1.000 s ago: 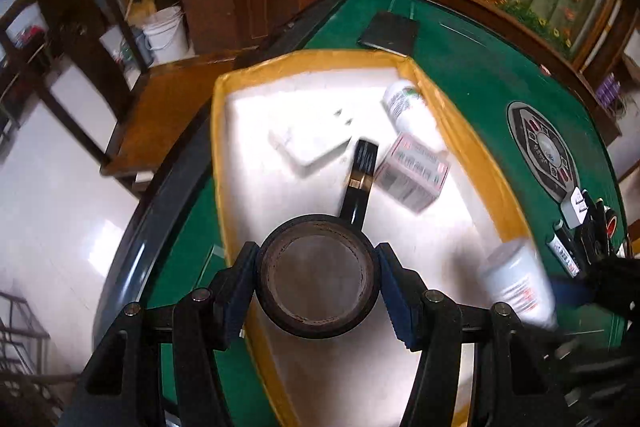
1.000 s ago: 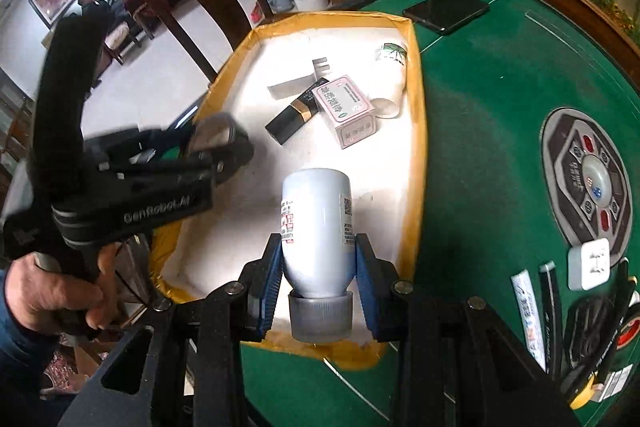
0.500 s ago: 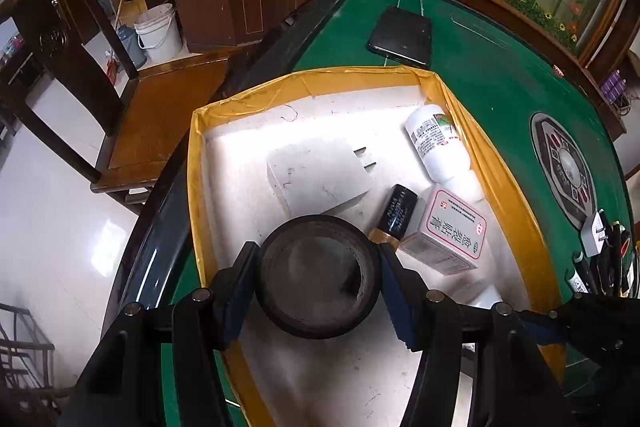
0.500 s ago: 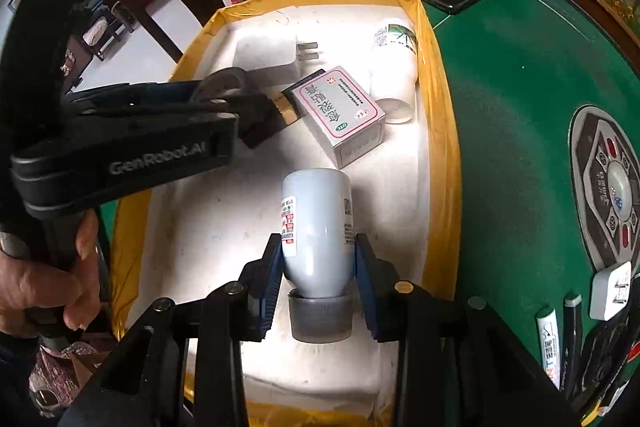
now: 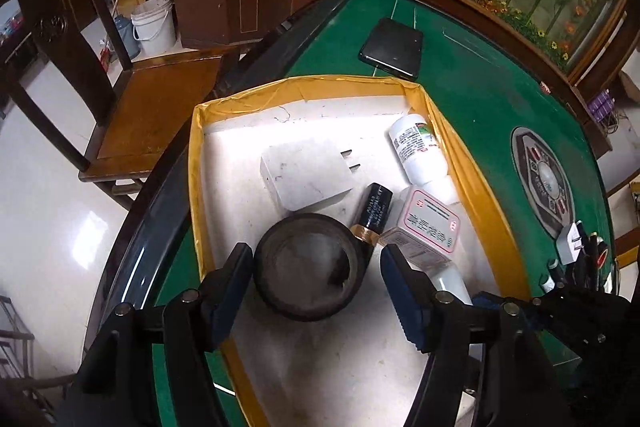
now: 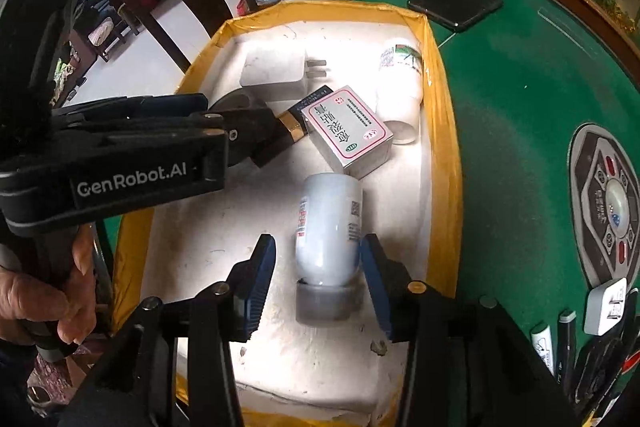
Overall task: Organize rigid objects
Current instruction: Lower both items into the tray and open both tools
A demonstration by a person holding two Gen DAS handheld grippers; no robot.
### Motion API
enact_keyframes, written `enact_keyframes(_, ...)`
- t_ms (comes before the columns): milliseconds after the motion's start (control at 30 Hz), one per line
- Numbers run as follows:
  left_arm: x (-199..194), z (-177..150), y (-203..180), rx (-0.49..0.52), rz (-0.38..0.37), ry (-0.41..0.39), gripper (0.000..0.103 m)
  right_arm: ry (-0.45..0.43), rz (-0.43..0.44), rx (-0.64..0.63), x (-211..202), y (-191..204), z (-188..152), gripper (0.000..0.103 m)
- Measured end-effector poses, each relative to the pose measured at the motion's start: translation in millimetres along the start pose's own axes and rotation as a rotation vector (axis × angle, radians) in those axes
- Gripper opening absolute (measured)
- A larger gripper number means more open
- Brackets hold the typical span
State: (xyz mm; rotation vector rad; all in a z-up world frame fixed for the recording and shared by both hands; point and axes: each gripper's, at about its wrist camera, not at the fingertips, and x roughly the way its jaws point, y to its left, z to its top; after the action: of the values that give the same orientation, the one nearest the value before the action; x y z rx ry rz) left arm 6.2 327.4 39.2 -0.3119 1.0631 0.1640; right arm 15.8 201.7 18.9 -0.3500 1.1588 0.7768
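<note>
A white foam tray with a yellow taped rim sits on the green table. My left gripper is open, its pads apart from a black tape roll lying in the tray. My right gripper is open around a white bottle with a grey cap, which lies on the tray floor; the bottle also shows in the left wrist view. In the tray also lie a white charger, a black tube, a white box and a second white bottle.
A black phone lies on the green felt beyond the tray. A grey control panel is set in the table at right. A white plug and pens lie at the near right. A wooden chair stands left of the table.
Both grippers moved down into the tray and opened. The tape roll and the grey-capped bottle, held before, now lie on the tray floor between the open pads.
</note>
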Motion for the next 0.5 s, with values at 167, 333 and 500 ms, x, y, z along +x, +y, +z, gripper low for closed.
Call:
enact_keyframes(167,-16,-9,-3,-0.028,-0.018,-0.024,0.071,-0.05,0.02,0.007,-24,-8,-10,0.043)
enact_keyframes(333,-26,-18,-16,-0.03,-0.037,-0.035,0.071,-0.084,0.049,0.059,-45,-26,-26,0.043)
enact_keyframes(500,-32,-25,-37,-0.02,-0.047,-0.037,0.071,-0.1,0.056,0.087,-62,-42,-40,0.043)
